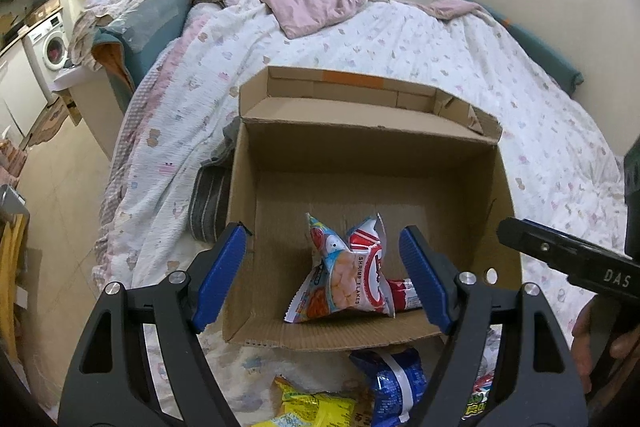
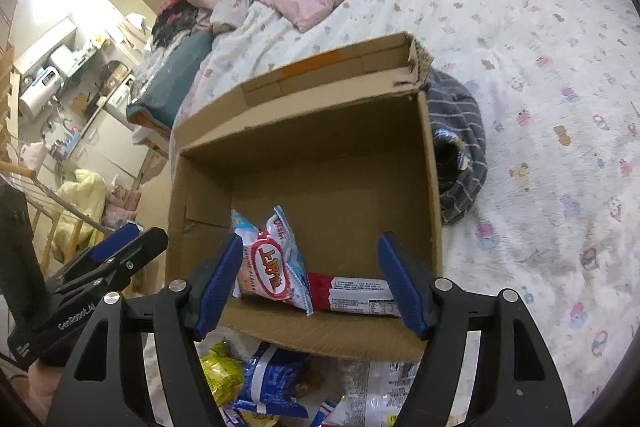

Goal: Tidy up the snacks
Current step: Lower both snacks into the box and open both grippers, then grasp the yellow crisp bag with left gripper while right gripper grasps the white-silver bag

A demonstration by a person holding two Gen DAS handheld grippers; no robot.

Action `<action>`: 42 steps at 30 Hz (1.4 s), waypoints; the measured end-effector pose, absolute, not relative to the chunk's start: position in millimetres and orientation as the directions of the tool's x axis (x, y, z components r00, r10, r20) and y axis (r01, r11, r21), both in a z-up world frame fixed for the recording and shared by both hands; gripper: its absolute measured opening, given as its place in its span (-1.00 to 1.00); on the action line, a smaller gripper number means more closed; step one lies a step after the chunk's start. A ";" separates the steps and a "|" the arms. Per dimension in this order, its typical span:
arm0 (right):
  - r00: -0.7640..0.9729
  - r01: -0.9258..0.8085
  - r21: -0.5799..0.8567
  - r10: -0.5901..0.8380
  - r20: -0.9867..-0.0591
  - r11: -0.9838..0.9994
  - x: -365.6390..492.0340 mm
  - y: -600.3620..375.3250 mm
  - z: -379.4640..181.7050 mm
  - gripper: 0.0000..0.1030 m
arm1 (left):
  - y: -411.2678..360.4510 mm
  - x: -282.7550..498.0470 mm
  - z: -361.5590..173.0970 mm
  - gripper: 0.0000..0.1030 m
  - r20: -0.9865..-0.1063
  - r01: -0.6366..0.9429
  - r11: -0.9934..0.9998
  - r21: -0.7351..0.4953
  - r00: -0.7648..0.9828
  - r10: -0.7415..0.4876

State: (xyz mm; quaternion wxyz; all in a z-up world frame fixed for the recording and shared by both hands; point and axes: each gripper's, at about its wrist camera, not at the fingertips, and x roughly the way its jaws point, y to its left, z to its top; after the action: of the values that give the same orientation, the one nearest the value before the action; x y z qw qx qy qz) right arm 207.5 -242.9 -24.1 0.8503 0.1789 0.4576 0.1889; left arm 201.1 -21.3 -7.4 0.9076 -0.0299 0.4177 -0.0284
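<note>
Both your left gripper (image 1: 324, 267) and your right gripper (image 2: 310, 279) hang spread wide and empty over the near edge of the cardboard box (image 1: 440, 187), whose far half lies bare. The shrimp flakes bag (image 1: 348, 275) and a red packet (image 2: 356, 293) sit against that near wall. The box rests on a patterned bedspread (image 1: 440, 47); your right view alone shows a striped grey cloth (image 2: 460, 131) touching its right wall.

The right tool (image 2: 312, 281) hangs open over the near edge of a cardboard box (image 2: 434, 187) on the bed (image 2: 540, 67), empty. Inside lie a shrimp flakes bag (image 2: 272, 263) and a red packet (image 2: 352, 293), touching. The left tool (image 2: 120, 251) shows at left.
</note>
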 end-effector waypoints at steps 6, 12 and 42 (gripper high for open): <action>0.540 -0.145 0.492 0.485 -0.687 0.858 190.3 -254.5 -12.3 0.51 | -16.1 187.2 4.3 0.49 -0.743 0.014 0.996 -0.085 0.665 -0.073; 0.544 -0.133 0.496 0.482 -0.687 0.858 171.2 -262.8 -11.2 0.51 | -8.3 165.2 6.0 0.49 -0.750 0.004 0.995 -0.098 0.657 -0.077; 0.451 -0.108 0.452 0.449 -0.771 0.885 99.0 -270.1 -42.7 0.52 | 16.6 112.0 -92.5 0.49 -0.934 -0.089 0.965 -0.247 0.289 -0.212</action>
State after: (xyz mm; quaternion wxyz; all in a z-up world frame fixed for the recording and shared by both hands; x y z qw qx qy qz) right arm 99.0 -270.1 -42.7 0.8341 0.1716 0.4968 0.1672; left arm 112.0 16.6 -92.5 0.7926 -0.1268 0.5951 -0.0387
